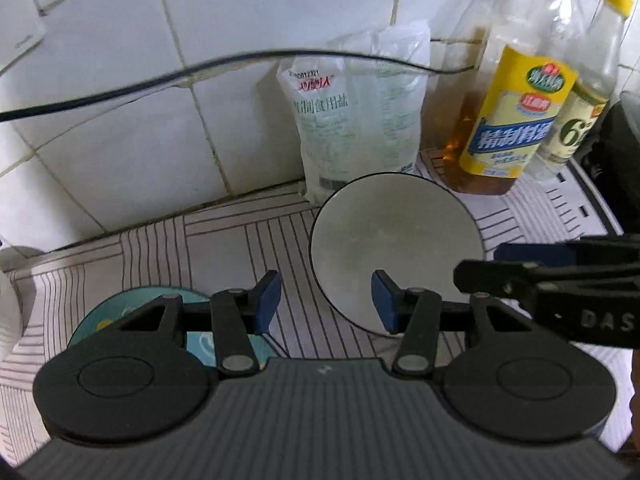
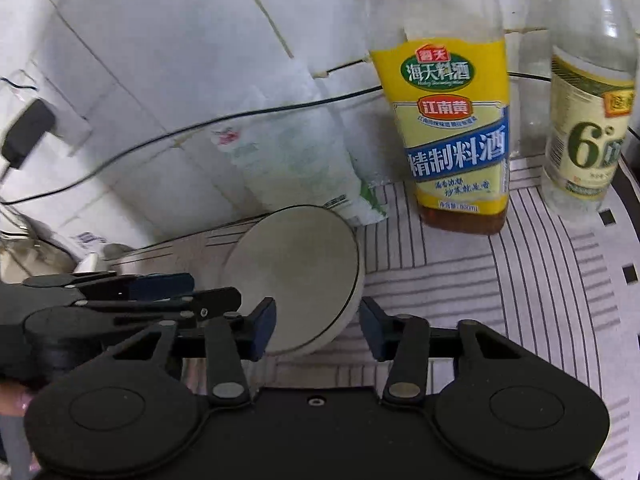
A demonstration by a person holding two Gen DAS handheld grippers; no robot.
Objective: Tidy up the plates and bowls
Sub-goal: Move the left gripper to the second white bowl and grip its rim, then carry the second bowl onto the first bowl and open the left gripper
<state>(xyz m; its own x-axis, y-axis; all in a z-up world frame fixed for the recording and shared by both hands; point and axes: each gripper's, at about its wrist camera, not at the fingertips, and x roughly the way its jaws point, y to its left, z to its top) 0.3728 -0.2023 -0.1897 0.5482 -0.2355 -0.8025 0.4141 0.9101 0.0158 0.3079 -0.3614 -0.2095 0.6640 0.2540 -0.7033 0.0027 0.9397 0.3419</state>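
White plate [image 1: 396,252] flat on striped tabletop [image 1: 248,240], in front of salt bag [image 1: 352,120], near tiled wall [image 1: 120,100]. Yellow-label bottle [image 1: 516,120] just right of plate; second bottle [image 1: 580,120] beyond it. Black cable [image 1: 120,92] along wall above plate. Blue dish [image 1: 116,312] left of plate, partly hidden. Left tongs [image 1: 326,300] apart, holding nothing, at plate's near edge. Right tongs [image 2: 318,328] apart, plate's near rim between pads, contact unclear.
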